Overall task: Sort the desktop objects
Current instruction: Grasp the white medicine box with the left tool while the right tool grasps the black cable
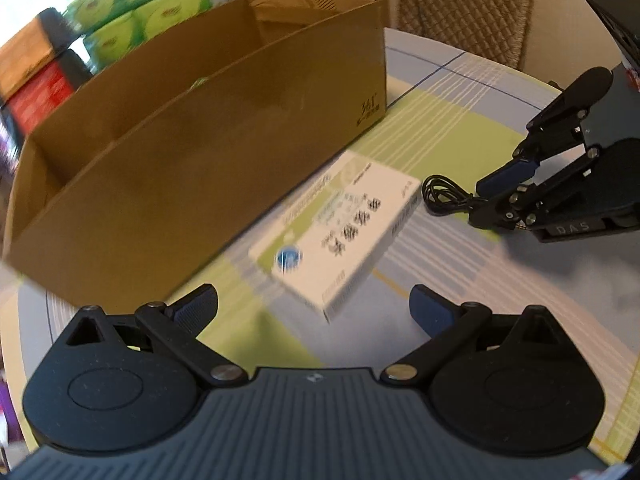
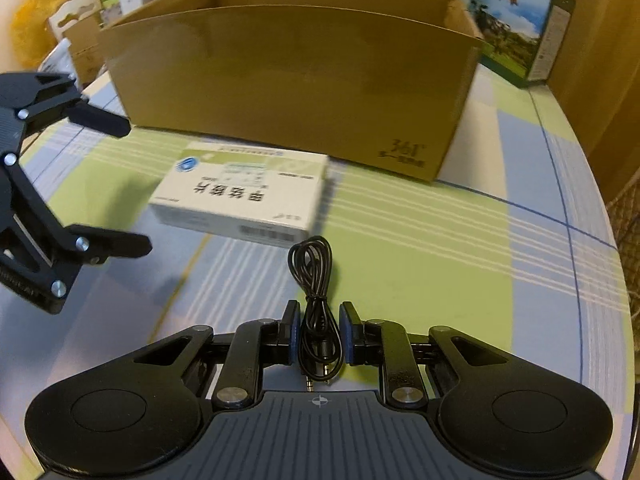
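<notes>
My left hand-held gripper (image 1: 314, 312) sits nearest, jaws spread wide and empty, and the flat, glossy medicine carton (image 1: 340, 232) lies just ahead on the desk (image 1: 440, 280), its long axis running away rightward beside the cardboard box (image 1: 200, 152). In the right wrist view, my right hand-held gripper (image 2: 319, 334) has its blue pads either side of the thin, coiled black cable (image 2: 314, 276), apparently clamped on it, the coil pointing forward toward the carton.

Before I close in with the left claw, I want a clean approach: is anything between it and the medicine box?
Nothing visible is. The left claw is open, and the white medicine box lies just ahead of it on bare tablecloth. The black cable lies beyond the box's far end, gripped by the right claw.
</notes>
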Motion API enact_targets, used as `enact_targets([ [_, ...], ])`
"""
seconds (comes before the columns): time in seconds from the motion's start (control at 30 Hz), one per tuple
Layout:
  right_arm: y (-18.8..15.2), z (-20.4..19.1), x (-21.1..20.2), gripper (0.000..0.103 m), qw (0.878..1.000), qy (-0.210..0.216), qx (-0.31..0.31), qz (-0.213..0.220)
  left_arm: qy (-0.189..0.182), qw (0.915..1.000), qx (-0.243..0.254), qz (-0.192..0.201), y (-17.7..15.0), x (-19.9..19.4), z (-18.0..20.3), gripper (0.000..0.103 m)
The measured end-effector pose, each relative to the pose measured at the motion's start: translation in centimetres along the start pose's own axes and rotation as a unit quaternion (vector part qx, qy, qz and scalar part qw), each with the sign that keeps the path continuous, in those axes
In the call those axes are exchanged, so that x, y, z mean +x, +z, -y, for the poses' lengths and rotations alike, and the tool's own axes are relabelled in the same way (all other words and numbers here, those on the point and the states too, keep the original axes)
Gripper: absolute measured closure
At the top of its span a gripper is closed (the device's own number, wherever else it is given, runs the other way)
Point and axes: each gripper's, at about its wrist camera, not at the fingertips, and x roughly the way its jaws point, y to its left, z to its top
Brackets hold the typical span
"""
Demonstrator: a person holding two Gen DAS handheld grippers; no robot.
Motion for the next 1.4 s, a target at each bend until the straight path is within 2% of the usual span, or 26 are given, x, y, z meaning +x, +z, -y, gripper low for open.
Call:
enact_targets([
  [0.17,0.1,0.4,-0.2,0.085,1.0,0.002,0.01,0.002,-0.029,0.9991,0.028,0.01,1.6,1.9,-0.7,0.003],
  [0.37,-0.3,0.4,-0.8,0.085,1.0,0.001,0.029,0.009,-0.067,0.9974,0.024,-0.011,2.4,4.8,-1.1,0.004],
  [0.47,-0.4,0.4,-0.9,0.085,0.999,-0.001,0.032,0.011,-0.074,0.9968,0.025,-0.016,2.6,5.4,-0.9,0.006],
  [0.53,-0.5,0.5,-0.9,0.085,0.999,0.0,0.037,0.011,-0.071,0.9971,0.021,-0.015,2.4,5.3,-0.8,0.013],
  [0.57,-0.5,0.6,-1.0,0.085,0.999,0.0,0.039,0.012,-0.074,0.997,0.018,-0.017,2.2,5.2,-0.7,0.025],
  [0.73,-1.4,0.5,-1.7,0.085,0.999,-0.001,0.051,0.015,-0.063,0.9971,-0.026,-0.035,0.9,3.5,0.8,0.034],
  [0.87,-2.9,0.6,-2.8,0.085,0.998,-0.001,0.061,0.013,-0.044,0.9955,-0.065,-0.053,-0.9,1.2,2.7,0.035],
  [0.97,-4.2,0.6,-3.9,0.085,0.998,0.001,0.067,0.013,-0.049,0.9928,-0.094,-0.056,-2.3,-0.3,3.4,0.033],
  [1.03,-4.8,0.5,-4.3,0.085,0.998,0.006,0.06,0.018,-0.052,0.9911,-0.111,-0.051,-3.0,-0.9,3.8,0.023],
  [1.27,-5.2,-0.7,-4.4,0.083,0.999,-0.005,0.023,0.045,-0.004,0.9928,-0.119,0.009,-3.2,-1.3,4.8,0.02],
  [1.4,-5.4,-1.1,-3.9,0.083,0.998,-0.011,0.0,0.056,0.0,0.9907,-0.132,0.033,-3.5,-1.5,4.9,0.02],
])
